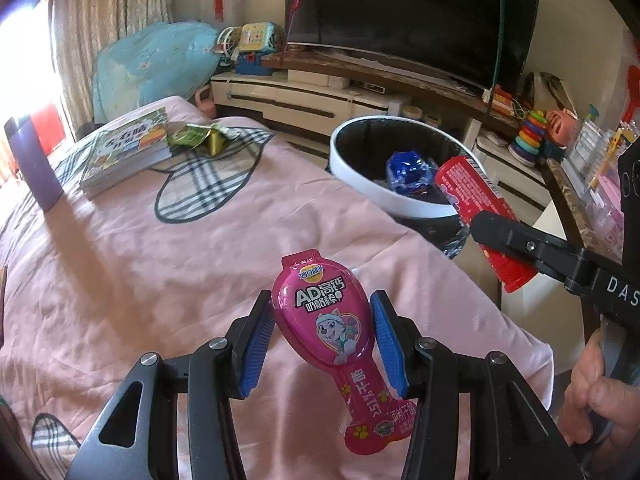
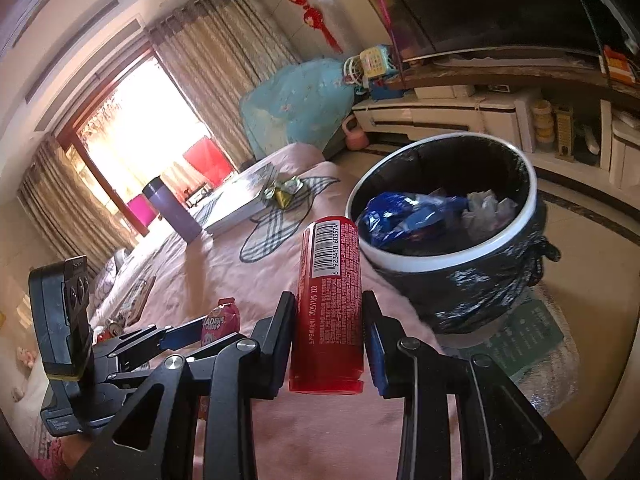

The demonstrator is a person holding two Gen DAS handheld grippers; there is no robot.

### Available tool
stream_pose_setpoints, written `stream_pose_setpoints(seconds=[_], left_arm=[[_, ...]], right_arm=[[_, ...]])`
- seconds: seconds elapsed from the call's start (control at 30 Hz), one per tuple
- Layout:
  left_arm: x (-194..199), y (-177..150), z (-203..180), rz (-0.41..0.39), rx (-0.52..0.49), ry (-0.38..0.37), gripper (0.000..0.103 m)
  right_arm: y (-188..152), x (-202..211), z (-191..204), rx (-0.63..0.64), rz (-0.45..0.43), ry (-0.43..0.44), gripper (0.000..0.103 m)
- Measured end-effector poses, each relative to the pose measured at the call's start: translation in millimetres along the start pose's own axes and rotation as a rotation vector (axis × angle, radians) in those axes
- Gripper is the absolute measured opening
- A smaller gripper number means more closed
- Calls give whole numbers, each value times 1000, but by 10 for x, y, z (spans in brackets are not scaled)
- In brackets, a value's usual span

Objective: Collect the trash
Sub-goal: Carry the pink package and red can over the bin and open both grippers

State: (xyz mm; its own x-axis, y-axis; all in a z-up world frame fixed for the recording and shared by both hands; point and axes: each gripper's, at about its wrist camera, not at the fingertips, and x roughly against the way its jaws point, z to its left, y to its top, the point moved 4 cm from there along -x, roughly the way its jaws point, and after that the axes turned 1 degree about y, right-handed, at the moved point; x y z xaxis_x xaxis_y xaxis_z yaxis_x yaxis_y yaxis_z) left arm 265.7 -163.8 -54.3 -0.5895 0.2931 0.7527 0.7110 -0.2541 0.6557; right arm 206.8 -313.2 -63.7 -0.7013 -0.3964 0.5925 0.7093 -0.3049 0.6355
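Home living room: television [image 1: 412, 12], curtains [image 2: 216, 40]

Pink snack wrapper [image 1: 326, 326]: "AD高钙", "奶酪棒", upside-down "51%" lower down. Red can [image 2: 328, 300]: barcode "6 923450 603574", date code "20251109 220". Black gripper arm [image 1: 618, 292]: letters "DAS", cut off at the frame edge. Book [image 1: 124, 148]: cover title too blurred to read.

We see a magenta spoon-shaped snack wrapper [image 1: 326, 334] low in the frame's centre, upright. A red can [image 2: 329, 304] stands at centre, barcode upward. At upper right sits the white-rimmed, black-lined trash bin [image 2: 516, 216], holding a blue wrapper [image 2: 400, 216]. A green-gold wrapper [image 1: 200, 138] lies upper left.
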Motion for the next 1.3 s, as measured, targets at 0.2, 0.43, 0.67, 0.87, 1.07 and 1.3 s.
stream_pose_setpoints(seconds=[0.2,0.43,0.67,0.87,1.07,1.3], left_arm=[[-30,59,-126,2,-20,-12,47],[-60,142,-236,-4,-37,-27,47],[-132,231,-248,0,-16,-66,47],[-220,393,-256,-4,-2,-84,47],[-301,645,-308,-26,8,-106,47],[-449,921,-344,-43,14,-119,47]], right_arm=[[63,105,-137,-23,-28,-13,33],[132,187,-288,-44,-52,-26,33],[188,196,-398,-52,-60,-36,33],[311,173,-548,-64,-63,-58,33],[496,126,-679,-63,-65,-80,33],[704,31,-783,-50,-59,-100,33]])
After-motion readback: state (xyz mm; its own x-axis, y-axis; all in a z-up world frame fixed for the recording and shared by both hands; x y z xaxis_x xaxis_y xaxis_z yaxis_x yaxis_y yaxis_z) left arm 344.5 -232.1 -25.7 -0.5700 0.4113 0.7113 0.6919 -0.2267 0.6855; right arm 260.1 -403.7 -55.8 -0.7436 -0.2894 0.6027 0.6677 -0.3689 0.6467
